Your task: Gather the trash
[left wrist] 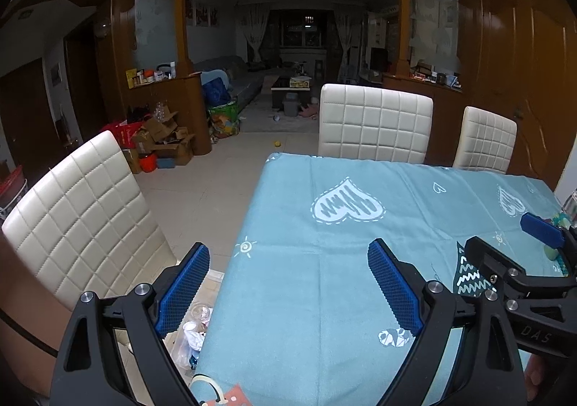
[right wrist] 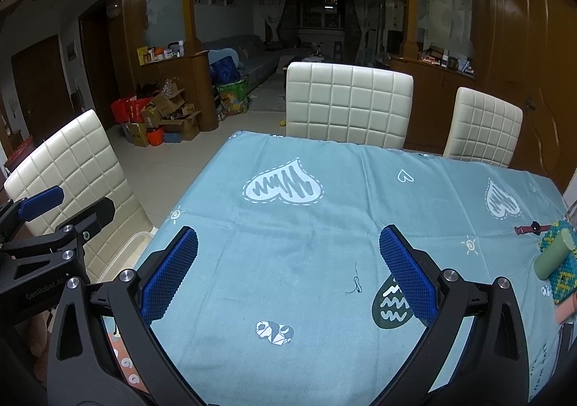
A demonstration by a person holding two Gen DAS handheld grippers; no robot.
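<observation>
Now we look over a bench (right wrist: pixel 288 243) covered with a light blue cloth (right wrist: pixel 324 225) printed with white hearts and small suns. Behind it the room is dim, with wooden columns, a tiled floor and a sitting area far back. Cardboard boxes (right wrist: pixel 173 113) and a red bag are piled by the left column.

Three white quilted chairs stand around the bench: one (right wrist: pixel 348 104) at the far edge, one (right wrist: pixel 483 126) near the far right corner, and one (left wrist: pixel 83 214) along the left edge. The middle of the bench is bare cloth, so both grippers have free space in front of them. At the right edge lie a green cylinder (right wrist: pixel 553 258) on a knitted green and yellow piece (right wrist: pixel 562 276), and a thin dark red strap (right wrist: pixel 533 227) just beside them.

The left gripper (left wrist: pixel 288 290) hangs over the near left corner, its fingers (left wrist: pixel 184 294) spread wide and holding nothing. The right gripper (right wrist: pixel 288 276) is over the near edge, its fingers (right wrist: pixel 407 279) also wide apart and empty.

The trash (left wrist: pixel 196 330), some clear crumpled plastic and cups in a pale container, sits on the floor just past the left edge of the bench, below the left finger of the left gripper and not touching it. A short dark thread (right wrist: pixel 355 283) lies on the cloth between the right gripper's fingers.
</observation>
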